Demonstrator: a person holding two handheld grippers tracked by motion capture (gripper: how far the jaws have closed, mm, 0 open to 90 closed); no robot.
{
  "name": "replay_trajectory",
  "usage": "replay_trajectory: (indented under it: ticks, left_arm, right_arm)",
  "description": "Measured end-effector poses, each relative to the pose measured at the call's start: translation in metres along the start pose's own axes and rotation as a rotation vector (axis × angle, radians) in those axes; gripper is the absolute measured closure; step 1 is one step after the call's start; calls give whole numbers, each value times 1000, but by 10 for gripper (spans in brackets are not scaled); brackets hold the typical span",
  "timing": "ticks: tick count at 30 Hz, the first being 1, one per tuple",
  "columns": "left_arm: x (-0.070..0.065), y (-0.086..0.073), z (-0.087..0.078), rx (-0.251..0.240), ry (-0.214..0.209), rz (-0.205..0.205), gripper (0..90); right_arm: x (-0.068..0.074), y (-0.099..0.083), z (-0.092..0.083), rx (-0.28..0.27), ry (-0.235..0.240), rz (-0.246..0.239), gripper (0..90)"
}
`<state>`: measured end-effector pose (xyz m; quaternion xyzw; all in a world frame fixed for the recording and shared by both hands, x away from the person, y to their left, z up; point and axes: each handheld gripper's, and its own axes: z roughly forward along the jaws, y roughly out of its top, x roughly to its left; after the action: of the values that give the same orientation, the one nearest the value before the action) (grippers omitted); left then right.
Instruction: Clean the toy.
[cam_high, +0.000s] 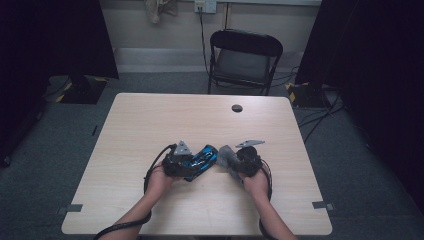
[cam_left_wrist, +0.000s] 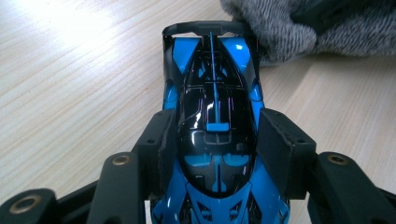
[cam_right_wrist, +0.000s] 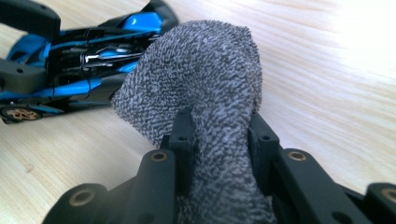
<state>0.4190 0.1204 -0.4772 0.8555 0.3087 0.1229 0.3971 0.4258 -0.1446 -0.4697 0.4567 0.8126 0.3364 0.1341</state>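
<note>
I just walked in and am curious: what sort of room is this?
Probably a lab or studio set up for recording, not a home: one bare wooden table ringed by black curtains, loose cables across grey carpet, and one folding chair against a plain wall.

text: none legible | labels: none | numbers: none | signs: none

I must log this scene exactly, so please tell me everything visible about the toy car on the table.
The toy car is a glossy blue and black racing model, plastic by its look, with a rear wing. It lies on the wooden table; the left gripper's pads stand at its sides. A grey knitted cloth, gripped by the right gripper, touches its wing end.
</note>
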Motion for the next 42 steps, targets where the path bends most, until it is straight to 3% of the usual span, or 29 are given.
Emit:
replay_trajectory:
  ticks: [8,27,42]
  left_arm:
    - [0,-2,-1,-13,-1,4,483]
    - [-2,-2,-1,-9,17,18,484]
    - [-2,-2,0,-10,17,16,484]
  right_arm:
    - [15,-3,8,16,-11,-20,696]
    - [48,-12,4,31,27,-78,714]
    - [70,-14,4,47,113,-139,724]
